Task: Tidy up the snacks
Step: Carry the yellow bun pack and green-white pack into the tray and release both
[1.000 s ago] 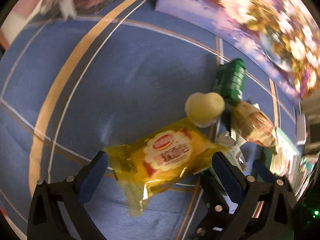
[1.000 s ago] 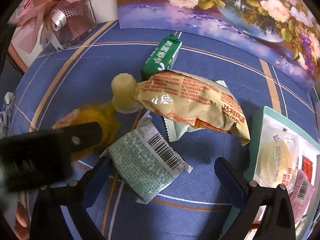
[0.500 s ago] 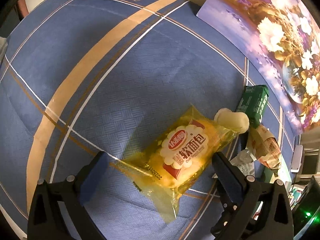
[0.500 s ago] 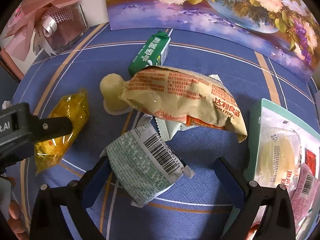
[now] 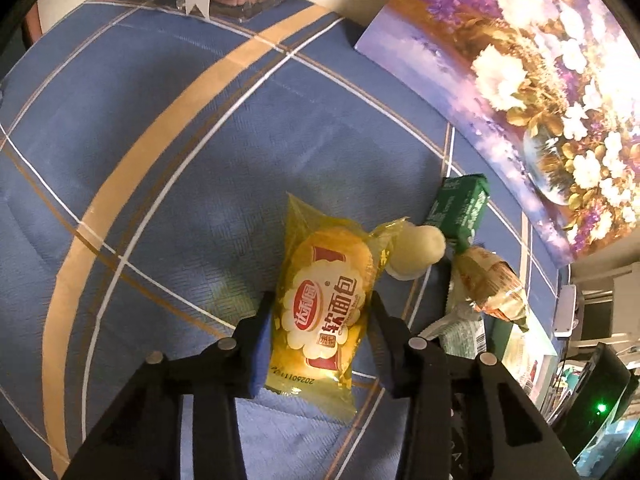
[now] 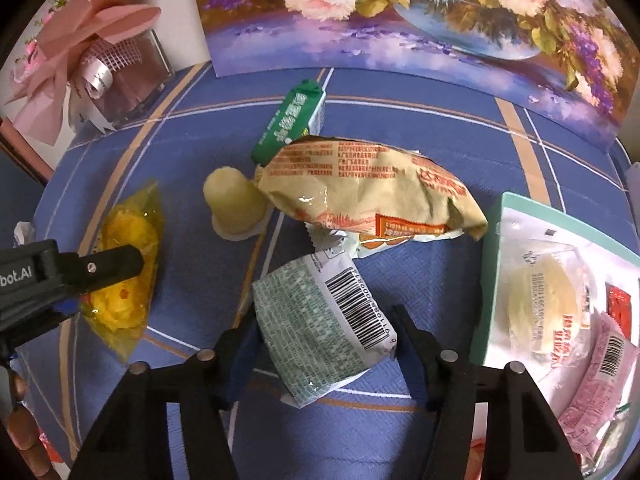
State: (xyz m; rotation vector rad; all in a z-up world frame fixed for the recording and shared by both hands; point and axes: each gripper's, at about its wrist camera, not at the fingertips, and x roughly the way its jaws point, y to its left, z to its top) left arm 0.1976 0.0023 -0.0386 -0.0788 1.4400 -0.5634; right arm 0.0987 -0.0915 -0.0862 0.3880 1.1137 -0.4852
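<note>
Left wrist view: yellow bread packet (image 5: pixel 320 316) squeezed between left gripper (image 5: pixel 320 332) pads.

Two fisheye views, each from just behind a gripper's own fingers, tilted steeply down onto a blue checked tablecloth (image 5: pixel 168 152) at close range. Left wrist view: low over the yellow bread packet (image 5: pixel 320 312), facing far and right toward the flower painting (image 5: pixel 540 92). Right wrist view: close above the green barcode packet (image 6: pixel 320 328), facing the painting squarely. Shared by both: yellow packet, pale jelly cup (image 6: pixel 234 204), green carton (image 6: pixel 288 120), tan bag (image 6: pixel 368 188), painting.
</note>
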